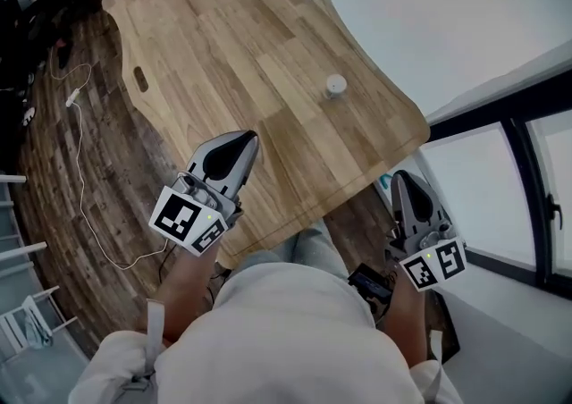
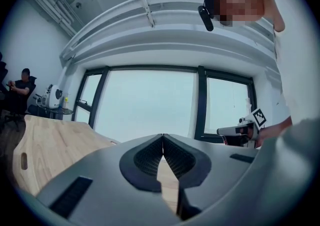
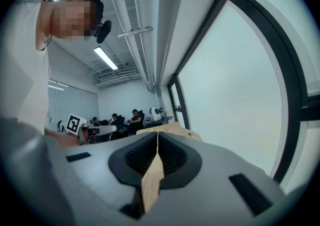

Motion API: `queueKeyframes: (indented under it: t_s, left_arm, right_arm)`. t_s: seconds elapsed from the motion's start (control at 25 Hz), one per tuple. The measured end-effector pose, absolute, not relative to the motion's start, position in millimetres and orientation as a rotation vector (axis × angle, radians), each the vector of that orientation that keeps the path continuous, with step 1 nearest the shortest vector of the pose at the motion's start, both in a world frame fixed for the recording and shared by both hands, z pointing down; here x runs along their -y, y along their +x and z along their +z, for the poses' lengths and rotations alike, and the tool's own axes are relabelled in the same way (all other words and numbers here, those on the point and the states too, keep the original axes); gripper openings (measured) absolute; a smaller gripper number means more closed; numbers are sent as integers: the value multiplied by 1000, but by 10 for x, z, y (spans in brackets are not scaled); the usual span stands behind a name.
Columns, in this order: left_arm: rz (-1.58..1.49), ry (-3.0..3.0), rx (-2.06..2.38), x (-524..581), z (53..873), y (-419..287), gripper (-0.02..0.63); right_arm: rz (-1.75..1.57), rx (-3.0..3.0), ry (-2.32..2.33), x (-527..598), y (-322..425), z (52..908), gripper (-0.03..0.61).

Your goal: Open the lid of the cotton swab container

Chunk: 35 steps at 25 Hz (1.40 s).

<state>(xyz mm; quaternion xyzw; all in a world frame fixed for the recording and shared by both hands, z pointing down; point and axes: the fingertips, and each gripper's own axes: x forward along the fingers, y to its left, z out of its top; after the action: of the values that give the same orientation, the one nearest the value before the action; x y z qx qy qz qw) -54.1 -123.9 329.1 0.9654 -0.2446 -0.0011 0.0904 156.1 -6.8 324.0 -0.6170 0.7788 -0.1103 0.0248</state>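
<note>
A white cable [image 1: 82, 180] trails over the floor left of our wooden counter [image 1: 223, 27]. The cotton swab container [image 1: 335, 86], small, round, whitish and seemingly lidded, stands mid-counter, well ahead of our left gripper [image 1: 252, 135] and right gripper [image 1: 398, 175]. We hold both jaws pressed together, empty.

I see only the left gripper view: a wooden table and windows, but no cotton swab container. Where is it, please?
Observer: The head view shows the cotton swab container standing on the table, near its right edge.
Operator: Is anything touching it?
Observer: No. The left hand-held gripper is over the table's near edge, well apart from it.
Operator: And the right one, is it shut?
Observer: Yes. The right gripper view shows the right hand-held gripper shut, nothing between its jaws.
</note>
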Motion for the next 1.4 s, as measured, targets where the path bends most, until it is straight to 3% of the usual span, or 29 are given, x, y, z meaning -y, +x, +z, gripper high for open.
queueKeyframes:
  t_s: [0.84, 1.4]
  left_arm:
    - [13, 2839, 991, 1375, 3241, -133, 12]
    - [110, 2784, 1130, 1679, 3480, -82, 12]
  right_arm:
    - [-272, -2570, -1667, 905, 2051, 3145, 21]
    - [-373, -2680, -1616, 1376, 2209, 3677, 21]
